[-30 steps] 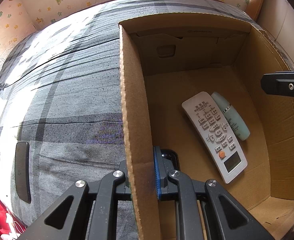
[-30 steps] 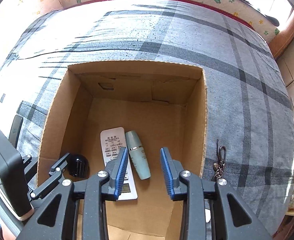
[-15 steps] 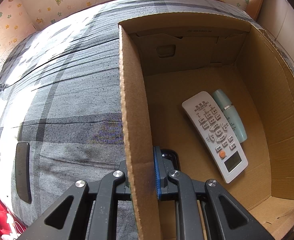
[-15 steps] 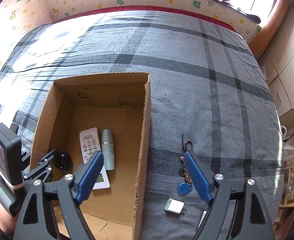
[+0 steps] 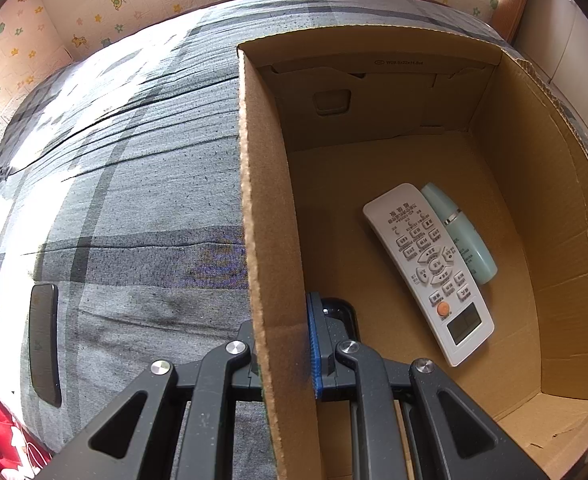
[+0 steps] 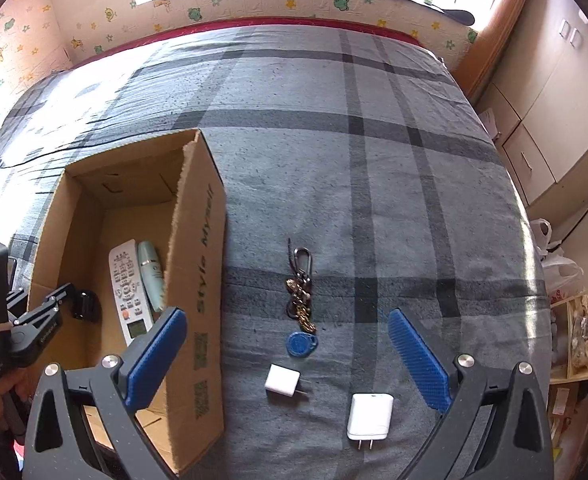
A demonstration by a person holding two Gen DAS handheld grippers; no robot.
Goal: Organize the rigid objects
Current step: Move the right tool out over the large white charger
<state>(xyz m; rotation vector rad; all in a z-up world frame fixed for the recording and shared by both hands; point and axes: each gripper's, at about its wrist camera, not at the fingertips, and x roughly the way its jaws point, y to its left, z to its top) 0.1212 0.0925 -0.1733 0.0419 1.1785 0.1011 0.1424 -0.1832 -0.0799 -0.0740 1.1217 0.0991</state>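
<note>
My left gripper (image 5: 285, 332) is shut on the left wall of the open cardboard box (image 5: 265, 200), one finger inside and one outside. Inside the box lie a white remote (image 5: 426, 268), a pale green bottle (image 5: 460, 232) beside it, and a small black object (image 5: 342, 308) by my pad. My right gripper (image 6: 285, 313) hangs over the grey plaid bedspread to the right of the box (image 6: 197, 240), jaws opening wide with nothing pressed between them. Under it lie a keyring (image 6: 302, 300) with a blue fob (image 6: 300, 344), a small white plug (image 6: 282, 380) and a larger white charger (image 6: 370, 416).
A dark flat slab (image 5: 43, 344) lies on the bedspread left of the box. The bed's right edge drops off toward cabinets (image 6: 534, 120) and plastic bags (image 6: 554, 256). A padded wall with cartoon prints (image 6: 253, 4) runs along the far side.
My right gripper has moved right, from above the box to above the keyring and chargers, and its jaws have spread wide. The left gripper and the box have stayed put.
</note>
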